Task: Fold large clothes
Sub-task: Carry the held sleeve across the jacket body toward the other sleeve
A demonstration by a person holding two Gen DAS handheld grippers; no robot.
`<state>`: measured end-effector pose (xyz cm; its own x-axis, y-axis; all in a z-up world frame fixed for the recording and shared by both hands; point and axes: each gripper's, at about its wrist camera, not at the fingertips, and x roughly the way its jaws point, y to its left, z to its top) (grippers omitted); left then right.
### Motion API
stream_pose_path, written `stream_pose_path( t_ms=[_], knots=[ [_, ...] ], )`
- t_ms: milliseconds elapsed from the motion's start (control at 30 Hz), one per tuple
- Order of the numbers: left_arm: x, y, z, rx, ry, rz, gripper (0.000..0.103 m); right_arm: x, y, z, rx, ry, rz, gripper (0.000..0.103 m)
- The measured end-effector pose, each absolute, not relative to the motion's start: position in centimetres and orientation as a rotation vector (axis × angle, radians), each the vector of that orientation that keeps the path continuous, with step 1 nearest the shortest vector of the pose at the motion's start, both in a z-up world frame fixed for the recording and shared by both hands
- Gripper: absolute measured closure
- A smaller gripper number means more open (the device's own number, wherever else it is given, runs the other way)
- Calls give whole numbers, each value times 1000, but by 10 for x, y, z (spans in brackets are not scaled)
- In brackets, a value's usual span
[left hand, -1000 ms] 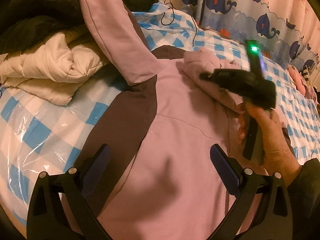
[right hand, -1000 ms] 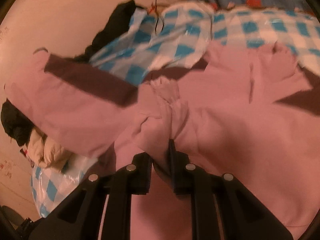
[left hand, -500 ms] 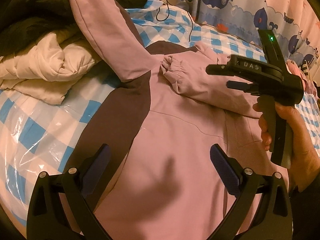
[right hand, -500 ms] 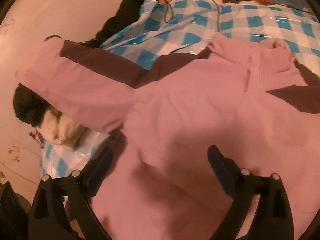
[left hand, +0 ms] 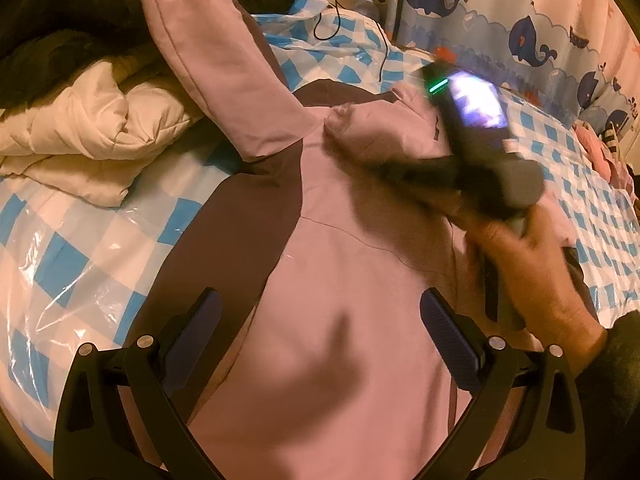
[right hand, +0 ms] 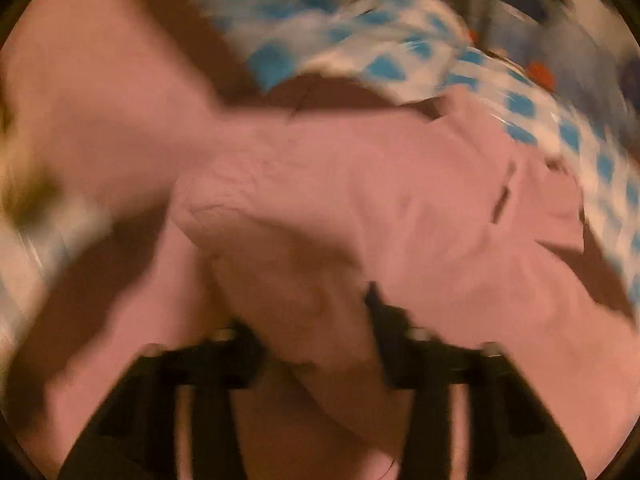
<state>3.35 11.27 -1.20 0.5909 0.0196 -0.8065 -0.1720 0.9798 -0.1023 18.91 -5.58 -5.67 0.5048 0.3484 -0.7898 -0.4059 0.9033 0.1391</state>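
jacket: pink jacket (left hand: 352, 320) with brown panels lies spread on the blue-checked sheet (left hand: 60, 248), one sleeve (left hand: 380, 136) folded across the chest

left gripper (left hand: 316, 320): jaws wide open, hovering over the jacket's body, nothing between them

right gripper (right hand: 316, 312): jaws have just been closing, now pinched on a bunch of the pink sleeve

right hand (left hand: 532, 280): wrapped round the handle, tilted down, blurry

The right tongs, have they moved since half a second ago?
Yes. In the left wrist view the right tongs have swung down and left across the pink jacket, away from the whale curtain, closing on a fold.
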Motion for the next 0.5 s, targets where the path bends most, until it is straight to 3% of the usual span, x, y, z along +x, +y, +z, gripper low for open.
stream_pose_path(
  t_ms=[100, 200, 300, 367, 500],
  knots=[
    [34, 118, -13, -212, 940, 98, 7, 191, -78, -21, 98, 788, 461, 77],
    [36, 118, -14, -239, 948, 86, 7, 191, -62, -19, 73, 753, 470, 74],
    [39, 114, -17, -225, 955, 85, 7, 209, -31, -74, -61, 997, 457, 44],
    [39, 112, -18, -215, 963, 83, 7, 210, -28, -93, -110, 1067, 453, 41],
    [37, 114, -17, -217, 960, 77, 7, 187, -70, -53, 18, 945, 505, 38]
  ],
)
